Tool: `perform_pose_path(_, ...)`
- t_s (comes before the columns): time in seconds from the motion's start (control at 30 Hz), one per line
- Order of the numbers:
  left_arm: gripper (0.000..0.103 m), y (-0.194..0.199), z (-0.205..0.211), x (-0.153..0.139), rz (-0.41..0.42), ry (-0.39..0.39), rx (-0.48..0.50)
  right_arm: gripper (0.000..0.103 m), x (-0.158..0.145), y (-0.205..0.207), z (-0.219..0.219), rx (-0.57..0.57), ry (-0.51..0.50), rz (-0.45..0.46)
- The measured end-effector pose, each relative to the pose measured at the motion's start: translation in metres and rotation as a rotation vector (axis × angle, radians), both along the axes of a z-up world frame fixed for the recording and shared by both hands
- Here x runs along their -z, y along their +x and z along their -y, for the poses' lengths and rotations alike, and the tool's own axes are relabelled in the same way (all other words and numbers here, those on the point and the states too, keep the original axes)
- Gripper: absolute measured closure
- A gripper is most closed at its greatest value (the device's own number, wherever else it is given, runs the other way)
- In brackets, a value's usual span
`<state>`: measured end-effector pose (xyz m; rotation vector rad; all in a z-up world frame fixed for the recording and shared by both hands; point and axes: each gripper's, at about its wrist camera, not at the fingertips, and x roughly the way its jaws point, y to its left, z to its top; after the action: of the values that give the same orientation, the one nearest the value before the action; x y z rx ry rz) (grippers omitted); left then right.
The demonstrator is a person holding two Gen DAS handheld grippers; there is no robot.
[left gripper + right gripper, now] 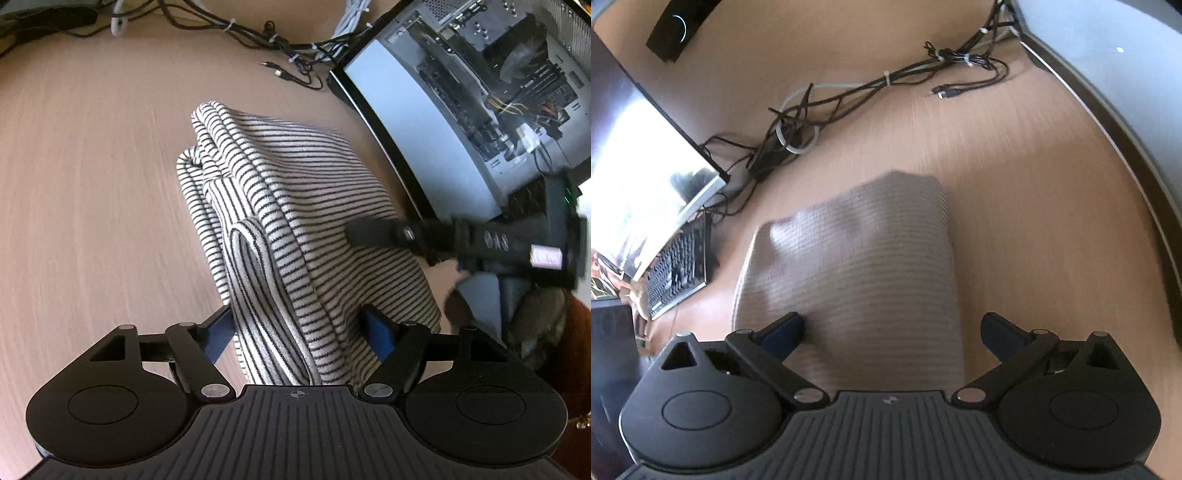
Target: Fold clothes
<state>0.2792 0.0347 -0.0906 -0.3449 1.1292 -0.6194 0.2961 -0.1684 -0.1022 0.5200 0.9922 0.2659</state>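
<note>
Jaws: both pairs stood apart around the striped garment (314, 206), folded on the tabletop (92, 166).
Risk: closing at 6 o'clock might drag layers loose.

One folded striped garment (295, 229) lay on one wooden desk (92, 184). Two sets of tongs were visible, the left (301, 328) and the right (892, 332). One open computer case (498, 92) stood alongside, with one keyboard (677, 266), one monitor (639, 184) and one tangled bundle of cables (849, 99).
</note>
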Motion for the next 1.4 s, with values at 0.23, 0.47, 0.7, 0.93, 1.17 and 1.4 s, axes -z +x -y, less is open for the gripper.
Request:
perform_pose_path(0.23,0.03,0.001,-0.008,0.001,0.0,-0.016,-0.003,0.031,-0.043,0.0,-0.024,-0.124,-0.049,0.149)
perform_pose_path(0.47,0.03,-0.001,-0.013,-0.003,0.013,-0.007,-0.023,0.031,-0.01,0.003,-0.012,-0.062,-0.098,0.02)
perform_pose_path(0.7,0.016,-0.012,-0.008,-0.002,-0.052,-0.008,-0.018,0.009,-0.01,-0.018,0.005,-0.043,-0.049,0.004)
perform_pose_path(0.93,0.031,0.001,-0.002,0.001,-0.05,-0.027,0.003,0.017,-0.008,-0.032,-0.007,-0.048,-0.044,0.025)
perform_pose_path(1.17,0.035,0.073,-0.003,-0.007,0.086,-0.01,-0.023,0.027,-0.014,0.014,-0.003,0.04,-0.094,0.114)
perform_pose_path(1.4,0.037,0.129,-0.007,-0.001,0.107,-0.012,-0.059,0.025,-0.014,0.079,-0.004,0.072,-0.179,0.172)
